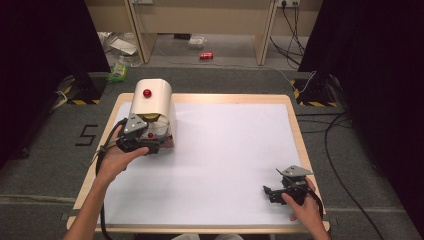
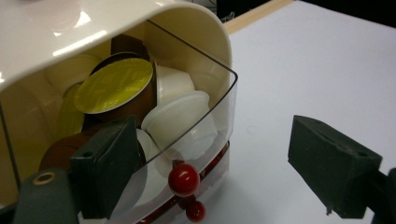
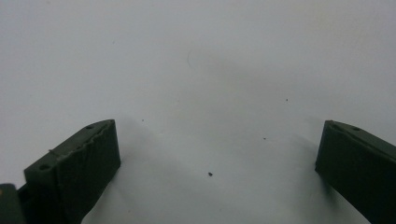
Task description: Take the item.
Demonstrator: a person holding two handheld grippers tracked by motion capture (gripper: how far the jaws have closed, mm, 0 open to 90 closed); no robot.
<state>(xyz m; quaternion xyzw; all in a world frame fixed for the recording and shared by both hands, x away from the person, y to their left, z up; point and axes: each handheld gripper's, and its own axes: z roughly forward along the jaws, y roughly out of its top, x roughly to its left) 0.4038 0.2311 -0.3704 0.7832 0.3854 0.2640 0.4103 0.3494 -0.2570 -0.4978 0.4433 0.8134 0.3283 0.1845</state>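
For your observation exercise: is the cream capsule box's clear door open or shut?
Open: the clear door swings outward, baring the capsules inside the capsule box.

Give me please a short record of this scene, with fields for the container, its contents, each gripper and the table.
container: cream capsule dispenser with a clear front drawer, at the table's far left
knob: red ball on the drawer front
contents: gold-lidded brown capsule and white capsules, piled loosely
left gripper: open, at the drawer; one finger lies against the clear wall, the knob is between the fingers, untouched
right gripper: open, holding nothing, near the table's right front corner
table: white sheet, wooden rim
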